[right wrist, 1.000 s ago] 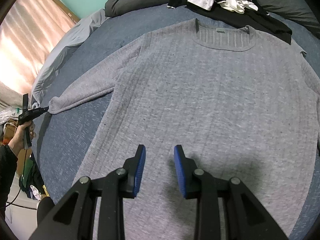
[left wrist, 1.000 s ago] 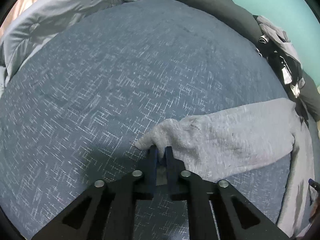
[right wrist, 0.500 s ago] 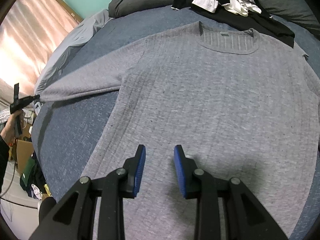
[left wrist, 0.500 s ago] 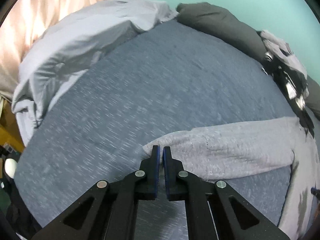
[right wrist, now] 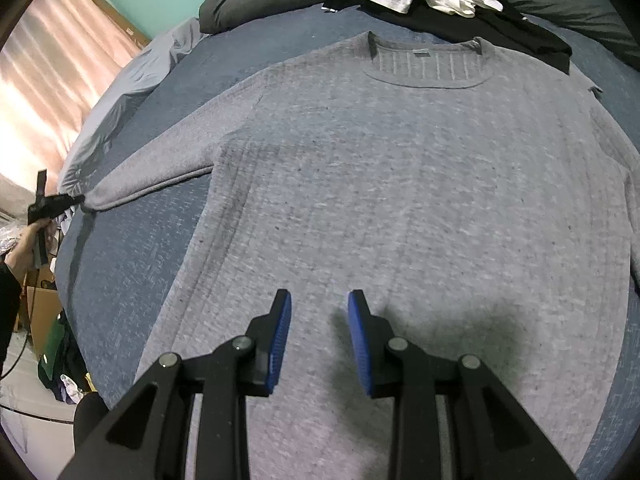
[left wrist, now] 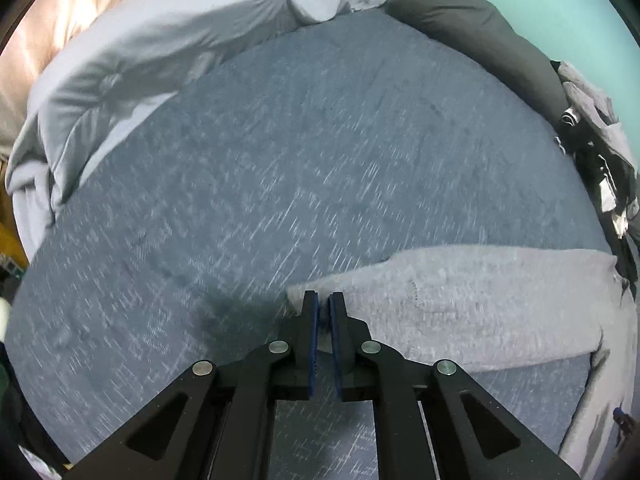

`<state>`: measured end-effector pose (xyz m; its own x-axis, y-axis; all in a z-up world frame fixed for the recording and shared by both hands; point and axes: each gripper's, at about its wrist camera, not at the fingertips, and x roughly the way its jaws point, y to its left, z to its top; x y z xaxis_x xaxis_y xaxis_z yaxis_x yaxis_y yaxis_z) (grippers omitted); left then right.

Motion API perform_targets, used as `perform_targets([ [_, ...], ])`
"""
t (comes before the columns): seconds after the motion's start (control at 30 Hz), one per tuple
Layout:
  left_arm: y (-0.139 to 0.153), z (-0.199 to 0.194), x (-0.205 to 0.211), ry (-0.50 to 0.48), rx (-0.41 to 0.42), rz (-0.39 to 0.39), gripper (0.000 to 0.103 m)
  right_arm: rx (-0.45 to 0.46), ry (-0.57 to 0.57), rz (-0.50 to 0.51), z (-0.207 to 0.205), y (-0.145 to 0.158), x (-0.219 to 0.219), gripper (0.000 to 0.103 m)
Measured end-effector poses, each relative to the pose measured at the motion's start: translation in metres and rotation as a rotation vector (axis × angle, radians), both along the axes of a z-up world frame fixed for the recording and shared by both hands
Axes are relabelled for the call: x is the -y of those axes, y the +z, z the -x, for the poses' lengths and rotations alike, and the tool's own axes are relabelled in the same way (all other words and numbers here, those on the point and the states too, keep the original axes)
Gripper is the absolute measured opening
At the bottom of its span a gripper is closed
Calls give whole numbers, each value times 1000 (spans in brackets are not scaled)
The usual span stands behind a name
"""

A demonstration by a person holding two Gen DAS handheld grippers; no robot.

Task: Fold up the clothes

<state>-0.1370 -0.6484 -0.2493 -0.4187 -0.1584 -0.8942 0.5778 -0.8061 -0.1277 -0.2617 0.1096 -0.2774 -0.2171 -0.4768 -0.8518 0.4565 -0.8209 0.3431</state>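
The left gripper (left wrist: pixel 324 304) is clamped on the cuff (left wrist: pixel 298 295) of the sweater (right wrist: pixel 400 184), which lies flat and face up on the bed (left wrist: pixel 280 168), that sleeve (right wrist: pixel 160 168) drawn out sideways. The right gripper (right wrist: pixel 319 304) hovers over the hem with fingers apart, holding nothing. With only a thin bite of knit, the cuff could slip free; a hard pull could drag the unpinned body askew.

The sweater's (right wrist: pixel 400 200) hem is hidden behind the right tongs (right wrist: pixel 319 312) and cut by the frame's lower edge, its right cuff runs off the frame, and the left-wrist view is motion-blurred across the bed (left wrist: pixel 280 184).
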Motion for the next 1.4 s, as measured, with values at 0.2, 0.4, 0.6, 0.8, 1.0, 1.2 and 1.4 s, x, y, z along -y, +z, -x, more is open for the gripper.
perform_targets([
  [0.2, 2, -35, -9, 5, -9, -2, 29, 13, -66, 20, -14, 6, -43, 29],
  [0.4, 16, -54, -62, -127, -37, -30, 29, 9, -164, 17, -36, 20, -110, 48],
  [0.6, 25, -58, -135, -267, -84, -115, 29, 33, -270, -19, -64, 22, -181, 49],
  [0.8, 29, -54, -212, -410, -86, -147, 29, 90, -332, -53, -93, 9, -220, 50],
  [1.0, 31, -54, -268, -502, -75, -172, 29, 155, -344, -92, -117, -9, -237, 50],
  [1.2, 25, -57, -307, -576, -36, -190, 30, 209, -312, -134, -136, -25, -237, 50],
  [1.4, 18, -62, -343, -640, 5, -205, 36, 227, -262, -145, -151, -35, -230, 48],
])
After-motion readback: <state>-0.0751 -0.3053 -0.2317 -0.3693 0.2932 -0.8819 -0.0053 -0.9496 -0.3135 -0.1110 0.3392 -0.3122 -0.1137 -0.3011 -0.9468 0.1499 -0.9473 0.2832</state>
